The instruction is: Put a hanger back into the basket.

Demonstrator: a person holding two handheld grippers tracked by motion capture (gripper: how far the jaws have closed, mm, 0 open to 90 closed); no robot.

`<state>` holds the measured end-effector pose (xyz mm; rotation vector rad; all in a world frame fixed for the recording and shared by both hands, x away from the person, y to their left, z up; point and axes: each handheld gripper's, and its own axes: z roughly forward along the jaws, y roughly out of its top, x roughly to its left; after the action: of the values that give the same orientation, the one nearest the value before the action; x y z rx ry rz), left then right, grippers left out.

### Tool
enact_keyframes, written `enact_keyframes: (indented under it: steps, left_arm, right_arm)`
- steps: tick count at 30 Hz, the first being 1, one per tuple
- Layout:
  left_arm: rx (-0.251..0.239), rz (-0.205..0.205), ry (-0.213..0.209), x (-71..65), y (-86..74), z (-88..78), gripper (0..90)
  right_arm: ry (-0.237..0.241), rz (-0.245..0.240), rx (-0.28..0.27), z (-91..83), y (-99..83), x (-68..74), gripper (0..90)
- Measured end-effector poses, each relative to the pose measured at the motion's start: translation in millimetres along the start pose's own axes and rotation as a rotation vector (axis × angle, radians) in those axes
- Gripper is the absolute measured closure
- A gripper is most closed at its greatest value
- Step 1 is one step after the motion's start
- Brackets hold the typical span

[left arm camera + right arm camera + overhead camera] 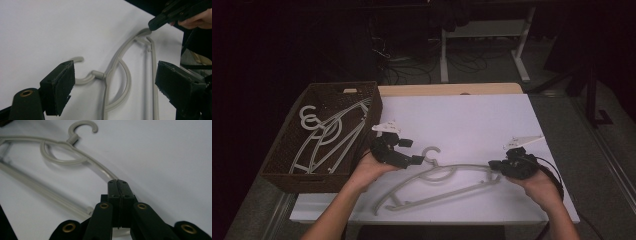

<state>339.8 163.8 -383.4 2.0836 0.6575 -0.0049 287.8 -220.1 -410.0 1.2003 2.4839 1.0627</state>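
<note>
Evidently a coat hanger was being picked up from the white table by two hand-held grippers.

The right gripper [117, 182] was clamped tight on the hanger's [447, 182] thin shoulder end, its jaws pressed flat together over the plastic, probably so that the end was pinned while the other side was approached. The left gripper [115, 82] was held wide apart above the neck, nothing gripped between its pads, with the hook [80, 75] just beside one jaw; that spot was likely chosen for a balanced lift. The hanger was laid flat near the front of the table [472, 115]. More hangers [324, 137] were stacked in a brown wicker basket [287, 172] at the left.
</note>
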Motion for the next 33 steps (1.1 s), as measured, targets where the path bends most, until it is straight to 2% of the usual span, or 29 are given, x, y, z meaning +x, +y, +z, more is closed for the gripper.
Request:
enact_keyframes:
  steps: [10, 18, 28, 33]
  left_arm:
    - [0.013, -0.012, 0.011, 3.8, -12.7, 5.0, 16.9]
    - [0.044, -0.006, 0.011, 3.4, -21.1, 11.0, 17.4]
    - [0.118, 0.016, 0.010, -3.8, -44.9, 21.3, 19.6]
    - [0.164, 0.048, 0.036, -4.1, -52.2, 29.1, 23.9]
  right_arm:
    - [0.003, 0.005, 0.059, 1.5, -26.1, 1.6, 88.9]
    - [0.004, -0.005, 0.084, 8.4, -28.2, 2.9, 88.9]
    - [0.020, -0.003, 0.094, 10.8, -30.7, 2.1, 89.0]
    - [0.016, -0.013, 0.107, 11.8, -31.4, 3.1, 89.1]
